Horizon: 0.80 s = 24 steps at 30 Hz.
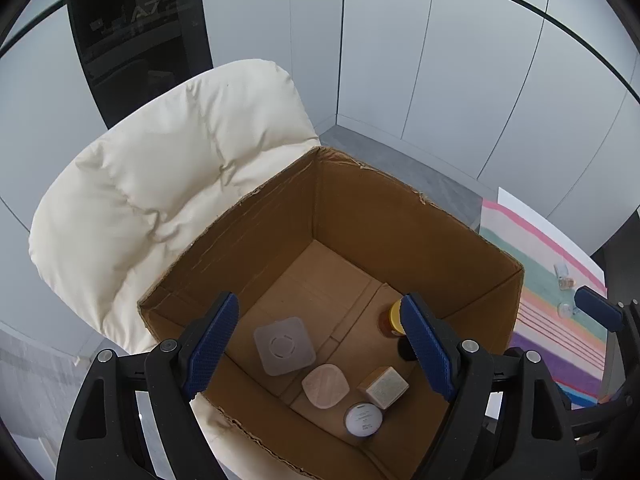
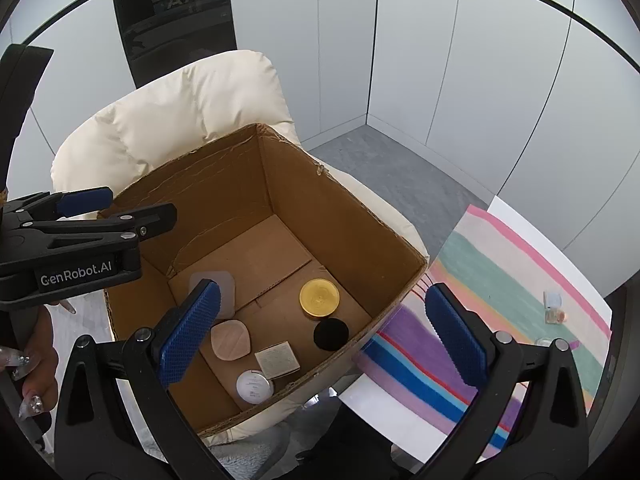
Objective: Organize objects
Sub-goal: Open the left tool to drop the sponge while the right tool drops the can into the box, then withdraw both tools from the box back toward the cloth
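Observation:
An open cardboard box (image 1: 380,220) sits on a cream padded chair (image 1: 160,184). On the box floor lie a translucent square container (image 1: 284,346), a pink rounded compact (image 1: 325,386), a beige cube box (image 1: 383,387), a white round jar (image 1: 363,419) and a gold-lidded jar (image 1: 394,318). My left gripper (image 1: 320,344) hangs open above them, holding nothing. In the right wrist view my right gripper (image 2: 324,332) stands wide open and empty over the box's near right rim (image 2: 400,296), above the gold lid (image 2: 319,297) and a black round lid (image 2: 331,334). The left gripper (image 2: 132,206) shows at the left.
A striped cloth (image 2: 500,280) covers a white table right of the box, with small glass bottles (image 2: 554,308) on it. A hand with decorated nails (image 2: 32,360) holds the left tool. Grey wall panels and grey floor (image 2: 380,152) lie behind the chair.

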Motion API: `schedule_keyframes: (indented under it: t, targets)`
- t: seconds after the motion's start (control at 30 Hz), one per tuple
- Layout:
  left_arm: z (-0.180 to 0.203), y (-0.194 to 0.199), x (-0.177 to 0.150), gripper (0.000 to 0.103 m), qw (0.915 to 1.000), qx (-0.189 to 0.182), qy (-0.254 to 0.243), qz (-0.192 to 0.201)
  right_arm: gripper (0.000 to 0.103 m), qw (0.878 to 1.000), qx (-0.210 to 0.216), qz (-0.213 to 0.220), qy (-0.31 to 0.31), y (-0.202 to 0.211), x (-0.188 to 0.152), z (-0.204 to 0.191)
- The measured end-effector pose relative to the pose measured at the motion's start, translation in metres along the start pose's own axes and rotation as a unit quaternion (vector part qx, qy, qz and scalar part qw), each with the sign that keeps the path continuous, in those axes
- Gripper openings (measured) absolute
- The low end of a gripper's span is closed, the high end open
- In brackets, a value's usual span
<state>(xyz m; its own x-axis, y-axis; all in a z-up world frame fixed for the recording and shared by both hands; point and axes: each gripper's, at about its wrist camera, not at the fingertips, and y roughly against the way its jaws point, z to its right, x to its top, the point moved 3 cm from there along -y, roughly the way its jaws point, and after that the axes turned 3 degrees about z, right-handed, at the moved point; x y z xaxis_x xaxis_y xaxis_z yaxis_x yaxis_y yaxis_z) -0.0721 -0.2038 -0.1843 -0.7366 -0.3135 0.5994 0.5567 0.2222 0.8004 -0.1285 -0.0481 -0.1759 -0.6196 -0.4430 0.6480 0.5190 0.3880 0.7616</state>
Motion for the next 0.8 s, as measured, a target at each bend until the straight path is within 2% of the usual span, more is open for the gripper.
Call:
schedule_keyframes:
  t: [0.23, 0.43, 0.8]
  targets:
    - [0.0, 0.004, -0.005, 0.084, 0.9999, 0.001, -0.01, -0.007, 0.103, 1.0, -0.004, -0.01, -0.018, 0.002, -0.007, 0.007]
    - [0.009, 0.026, -0.023, 0.084, 0.9995, -0.023, -0.015, -0.018, 0.103, 0.999, -0.017, -0.019, -0.028, 0.017, -0.024, 0.013]
    - [0.046, 0.063, -0.063, 0.084, 0.9964, -0.041, -0.073, -0.011, 0.103, 0.998, -0.037, -0.02, -0.056, 0.067, -0.072, 0.027]
